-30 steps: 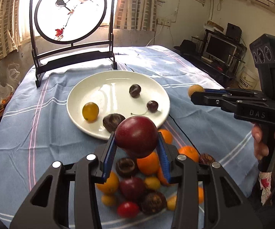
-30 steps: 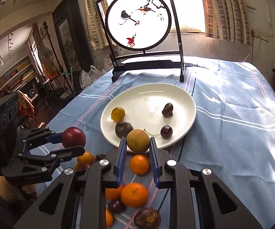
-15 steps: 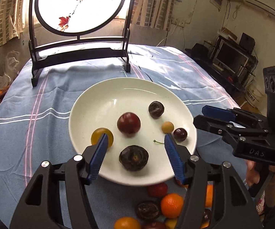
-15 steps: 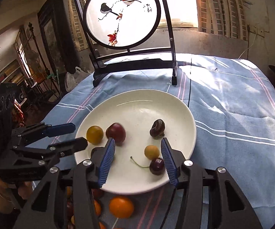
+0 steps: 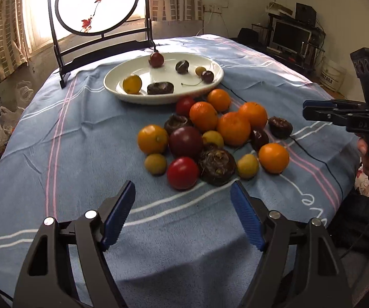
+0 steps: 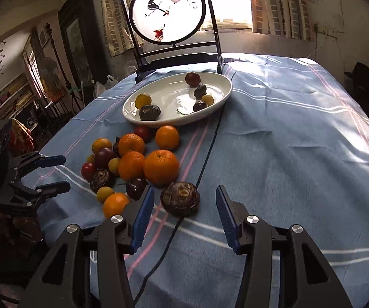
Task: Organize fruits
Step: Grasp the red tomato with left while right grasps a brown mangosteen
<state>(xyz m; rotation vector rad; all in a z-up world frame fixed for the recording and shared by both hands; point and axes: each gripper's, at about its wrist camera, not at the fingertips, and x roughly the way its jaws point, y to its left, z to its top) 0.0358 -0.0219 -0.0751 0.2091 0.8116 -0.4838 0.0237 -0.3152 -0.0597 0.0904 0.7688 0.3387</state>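
1 white plate [image 5: 217, 78] holds 6 fruits. On the counter [image 5: 81, 154] lie 5 oranges [image 5: 233, 128], 2 red tomatoes [image 5: 183, 173], 3 small yellow fruits [image 5: 247, 165] and 2 hand-held grippers [image 5: 183, 211]

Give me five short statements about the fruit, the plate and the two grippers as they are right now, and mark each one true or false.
1. Both grippers are empty. True: the left gripper and the right gripper stand open with nothing between their pads.
2. The white plate holds six pieces of fruit. True.
3. Every orange is already on the plate. False: the oranges lie in the pile on the blue tablecloth, in front of the plate.
4. The dark red plum lies at the far side of the plate. True.
5. The round bird screen lies flat on the table. False: it stands upright behind the plate.
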